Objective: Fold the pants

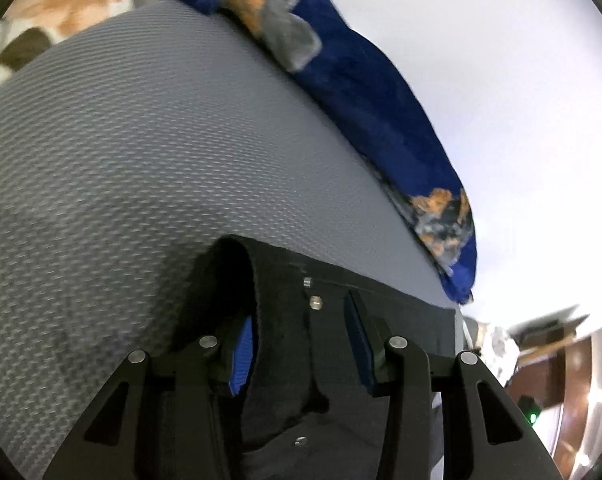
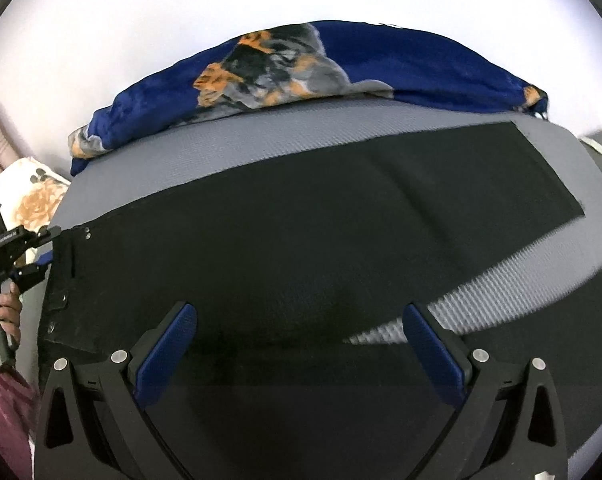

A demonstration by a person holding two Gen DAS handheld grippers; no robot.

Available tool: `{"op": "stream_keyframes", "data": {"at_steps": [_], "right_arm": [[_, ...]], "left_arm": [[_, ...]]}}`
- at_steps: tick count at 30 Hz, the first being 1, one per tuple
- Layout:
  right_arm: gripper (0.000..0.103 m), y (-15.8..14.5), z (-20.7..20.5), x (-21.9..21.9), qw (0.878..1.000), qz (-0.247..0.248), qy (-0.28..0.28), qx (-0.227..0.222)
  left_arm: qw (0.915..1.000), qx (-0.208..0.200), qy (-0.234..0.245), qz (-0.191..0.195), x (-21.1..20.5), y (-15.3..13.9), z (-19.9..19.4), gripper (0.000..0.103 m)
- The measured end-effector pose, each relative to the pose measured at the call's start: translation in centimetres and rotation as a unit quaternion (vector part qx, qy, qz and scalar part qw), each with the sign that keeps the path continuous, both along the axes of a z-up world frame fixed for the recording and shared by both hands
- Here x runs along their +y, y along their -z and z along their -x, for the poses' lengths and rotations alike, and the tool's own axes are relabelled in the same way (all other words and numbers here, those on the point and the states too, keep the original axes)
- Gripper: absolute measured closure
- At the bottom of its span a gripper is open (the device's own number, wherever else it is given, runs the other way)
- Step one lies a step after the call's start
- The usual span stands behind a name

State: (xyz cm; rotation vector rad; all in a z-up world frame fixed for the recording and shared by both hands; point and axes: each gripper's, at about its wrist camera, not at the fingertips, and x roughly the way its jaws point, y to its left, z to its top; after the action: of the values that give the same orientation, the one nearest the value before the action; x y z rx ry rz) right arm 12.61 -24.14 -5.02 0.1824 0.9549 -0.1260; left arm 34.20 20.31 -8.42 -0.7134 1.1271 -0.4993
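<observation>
The black pants (image 2: 301,220) are lying flat on the grey surface (image 2: 261,140), long axis running left-right. The left gripper (image 1: 297,344) is pinching the waistband end; the right gripper (image 2: 301,344) is hovering spread above the crotch.

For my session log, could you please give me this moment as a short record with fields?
surface: grey textured mat
garment: black pants spread flat on the mat, legs apart
left gripper: at the waistband, fabric between its fingers; closure unclear
right gripper: open, above the pants, holding nothing
background: blue patterned blanket along the mat's far edge
fold: not yet begun
</observation>
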Motion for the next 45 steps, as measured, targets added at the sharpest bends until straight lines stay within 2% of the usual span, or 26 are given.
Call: {"op": "stream_keyframes", "data": {"at_steps": [4,10,11,13,14,15,18,22,24,28,31,34,37,40,42,45], "right_arm": [[0.000,0.1,-2.6,0.8,0.999,0.003,-0.050,0.001],[0.000,0.8,-7.3,1.3,0.992,0.006,-0.124,0.015],[0.000,0.8,-8.1,1.3,0.991,0.009,-0.132,0.016],[0.000,1.1,-9.8,1.2,0.988,0.012,-0.156,0.020],[0.000,1.1,-10.5,1.2,0.986,0.016,-0.165,0.022],[0.000,1.2,-11.3,1.2,0.984,0.017,-0.178,0.024],[0.000,1.5,-13.8,1.2,0.971,0.028,-0.234,0.036],[0.000,1.9,-16.8,1.8,0.943,0.030,-0.327,0.061],[0.003,1.9,-18.0,2.1,0.930,0.031,-0.361,0.067],[0.009,2.5,-20.6,2.6,0.896,0.025,-0.432,0.099],[0.013,3.1,-22.3,2.9,0.869,0.021,-0.477,0.129],[0.016,3.6,-23.5,2.9,0.848,0.010,-0.507,0.152],[0.024,4.1,-24.5,2.9,0.828,-0.003,-0.533,0.174],[0.031,4.9,-24.8,2.7,0.813,0.004,-0.548,0.197],[0.038,4.9,-24.6,2.4,0.807,0.008,-0.559,0.194],[0.053,4.8,-24.4,1.4,0.807,0.003,-0.556,0.201]], "left_arm": [[0.9999,-0.004,0.015,0.002,-0.9,0.1,-0.5,0.060],[1.0000,0.004,-0.004,0.005,-1.6,1.3,-1.5,0.060],[1.0000,0.001,-0.007,0.005,-1.8,1.3,-1.5,0.062],[0.9999,-0.008,-0.008,-0.002,-2.1,1.1,-1.5,0.087],[0.9998,-0.011,-0.007,-0.011,-2.3,0.9,-1.4,0.091],[0.9996,-0.019,-0.008,-0.018,-2.4,0.5,-1.2,0.095],[0.9986,-0.051,-0.001,-0.010,-3.0,-1.2,-0.2,0.095],[0.9930,-0.116,0.024,0.003,-4.0,-4.7,2.3,0.095],[0.9887,-0.144,0.041,0.010,-4.4,-6.0,3.6,0.095],[0.9795,-0.190,0.067,0.015,-4.5,-8.0,5.6,0.095],[0.9764,-0.203,0.072,0.019,-4.1,-8.6,6.2,0.095],[0.9760,-0.207,0.068,0.015,-3.4,-9.1,6.8,0.095],[0.9749,-0.212,0.067,0.010,-3.3,-9.3,7.0,0.095],[0.9757,-0.209,0.065,0.004,-3.4,-9.1,7.0,0.095],[0.9766,-0.206,0.062,0.003,-3.4,-8.7,6.6,0.095],[0.9784,-0.199,0.057,0.002,-3.2,-8.2,6.2,0.095]]}}
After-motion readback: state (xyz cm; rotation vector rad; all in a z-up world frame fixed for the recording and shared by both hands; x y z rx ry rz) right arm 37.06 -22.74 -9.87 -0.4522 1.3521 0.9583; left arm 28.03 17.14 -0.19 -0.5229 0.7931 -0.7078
